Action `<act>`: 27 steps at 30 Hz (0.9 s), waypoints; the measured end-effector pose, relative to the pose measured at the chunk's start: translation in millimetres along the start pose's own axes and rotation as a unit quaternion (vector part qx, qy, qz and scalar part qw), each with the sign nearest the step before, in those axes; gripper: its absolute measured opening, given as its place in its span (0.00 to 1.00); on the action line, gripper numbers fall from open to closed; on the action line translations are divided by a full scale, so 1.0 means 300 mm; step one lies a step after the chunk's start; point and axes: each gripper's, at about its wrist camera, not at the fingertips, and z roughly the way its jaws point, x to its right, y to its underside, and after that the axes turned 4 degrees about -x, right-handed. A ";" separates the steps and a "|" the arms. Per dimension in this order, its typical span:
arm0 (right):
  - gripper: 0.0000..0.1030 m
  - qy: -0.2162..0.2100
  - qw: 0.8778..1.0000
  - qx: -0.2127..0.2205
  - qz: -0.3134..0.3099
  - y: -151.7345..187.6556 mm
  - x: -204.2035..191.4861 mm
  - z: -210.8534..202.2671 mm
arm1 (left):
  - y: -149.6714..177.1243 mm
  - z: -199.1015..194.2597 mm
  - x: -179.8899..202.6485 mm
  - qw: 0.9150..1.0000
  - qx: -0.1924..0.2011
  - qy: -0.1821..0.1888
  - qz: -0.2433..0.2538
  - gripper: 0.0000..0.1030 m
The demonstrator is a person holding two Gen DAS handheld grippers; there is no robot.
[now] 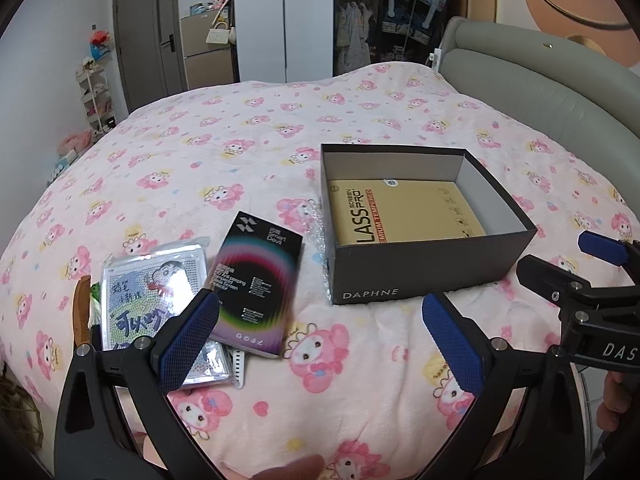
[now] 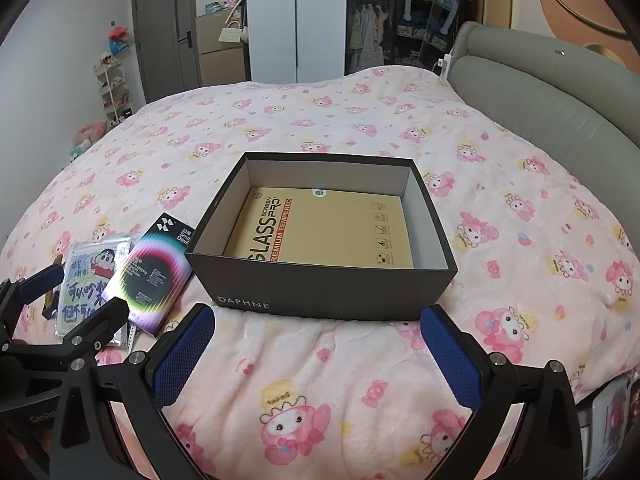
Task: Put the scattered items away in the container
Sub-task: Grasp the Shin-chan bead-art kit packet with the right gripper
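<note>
A dark grey open box (image 1: 420,268) (image 2: 320,292) marked DAPHNE sits on the pink quilt with a flat tan screen-glass pack (image 1: 404,212) (image 2: 328,232) on its floor. To its left lie a black rainbow-printed pack (image 1: 256,284) (image 2: 152,280), a clear cartoon packet (image 1: 136,304) (image 2: 86,280), a wooden comb (image 1: 82,312) and a white strip (image 1: 239,364). My left gripper (image 1: 320,344) (image 2: 78,294) hovers open just in front of these items, empty. My right gripper (image 2: 318,356) (image 1: 572,258) is open in front of the box, empty.
A piece of bubble wrap (image 1: 316,228) lies against the box's left wall. The grey padded headboard (image 1: 540,92) runs along the right. The bed's front edge (image 2: 592,396) drops off at the lower right. A door and shelves stand beyond the bed's far side.
</note>
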 end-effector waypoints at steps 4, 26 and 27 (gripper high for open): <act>1.00 0.002 1.000 0.002 -0.024 -0.011 -0.020 0.006 | 0.017 -0.002 -0.030 1.000 -0.002 0.011 -0.023 1.00; 0.48 -0.209 0.945 -0.157 -0.195 0.027 -0.653 0.382 | 0.296 0.129 -0.733 0.960 -0.093 -0.055 -0.259 0.70; 0.43 -0.211 0.943 -0.164 -0.198 0.039 -0.676 0.397 | 0.305 0.147 -0.760 0.957 -0.099 -0.056 -0.268 0.65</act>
